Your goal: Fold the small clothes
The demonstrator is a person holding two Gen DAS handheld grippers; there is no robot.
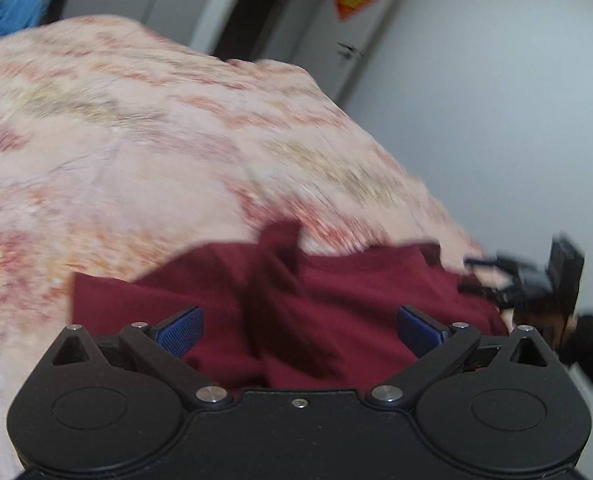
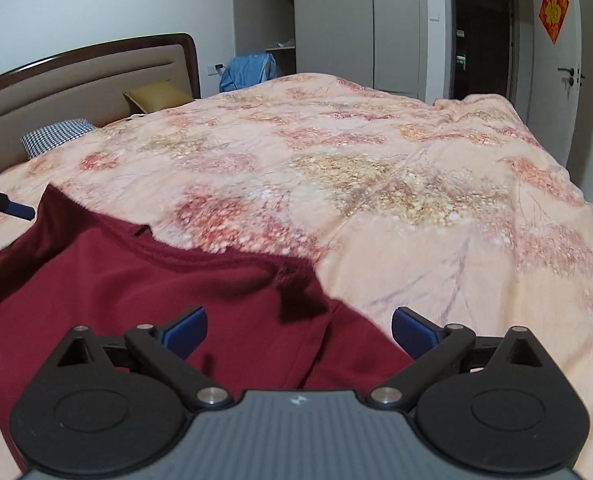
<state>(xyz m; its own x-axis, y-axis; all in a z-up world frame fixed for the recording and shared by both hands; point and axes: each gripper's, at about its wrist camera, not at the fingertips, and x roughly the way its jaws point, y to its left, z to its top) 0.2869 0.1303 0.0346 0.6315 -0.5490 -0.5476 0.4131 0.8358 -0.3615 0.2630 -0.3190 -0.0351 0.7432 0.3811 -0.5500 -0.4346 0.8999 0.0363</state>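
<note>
Plainly, both tools hover with nothing in them.
Left gripper (image 1: 300, 332): jaws spread wide, blue pads clear of the cloth; the dark red garment (image 1: 336, 300) lies under and between them, not pinched.
Right gripper (image 2: 298, 332): jaws likewise wide apart and holding nothing, poised over the garment's right edge, one pad above the cloth and the other above the bedspread (image 2: 376, 168).
Why so placed: judging by the spacing, each tool stands over its own side of the garment, a sensible stance for taking two points and laying one part across another.
Garment's place: on the near part of the bed, spread over the floral bedspread, well apart from the pillows (image 2: 56, 136) by the headboard (image 2: 80, 80).
Garment's look: deep maroon, soft and knit-like, mostly flat but rumpled; a raised ridge of cloth stands up at its middle in the left view, and a ribbed border runs along its far edge in the right view.
Blur: the left view is smeared, so finer details there cannot be told.
</note>
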